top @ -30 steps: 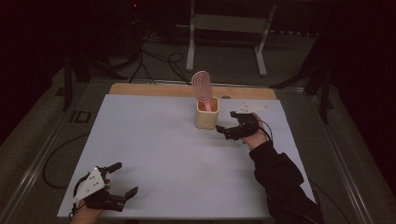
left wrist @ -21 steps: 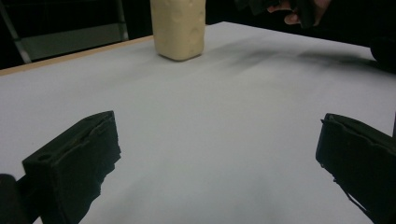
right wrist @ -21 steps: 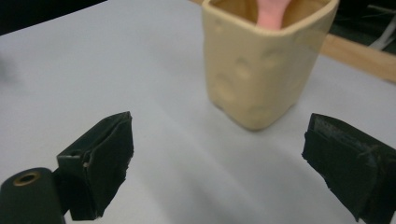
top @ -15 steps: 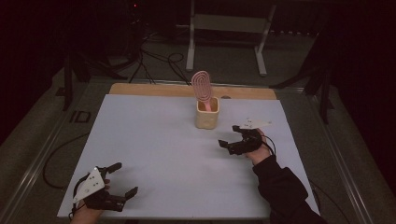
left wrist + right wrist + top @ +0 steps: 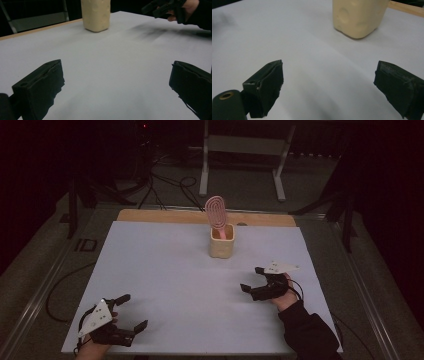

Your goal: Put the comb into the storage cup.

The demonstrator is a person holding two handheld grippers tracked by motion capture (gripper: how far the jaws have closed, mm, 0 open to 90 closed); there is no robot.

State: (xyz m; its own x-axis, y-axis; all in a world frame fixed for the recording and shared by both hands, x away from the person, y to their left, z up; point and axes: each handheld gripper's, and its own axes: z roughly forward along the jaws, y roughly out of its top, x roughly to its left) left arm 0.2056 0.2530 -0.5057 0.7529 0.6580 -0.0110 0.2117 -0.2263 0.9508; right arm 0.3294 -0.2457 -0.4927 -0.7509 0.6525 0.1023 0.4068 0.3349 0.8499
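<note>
White table (image 5: 165, 270), cream cup (image 5: 222, 241) standing upright toward its far edge, near the middle. Pink oval paddle (image 5: 216, 212) with looped grooves stands in the cup, handle down, leaning slightly left. Right gripper (image 5: 252, 280) near the cup's front right, jaws wide apart, holding nothing. Left gripper (image 5: 134, 311) well apart from the cup at the near left corner, jaws wide apart too, empty.
</note>
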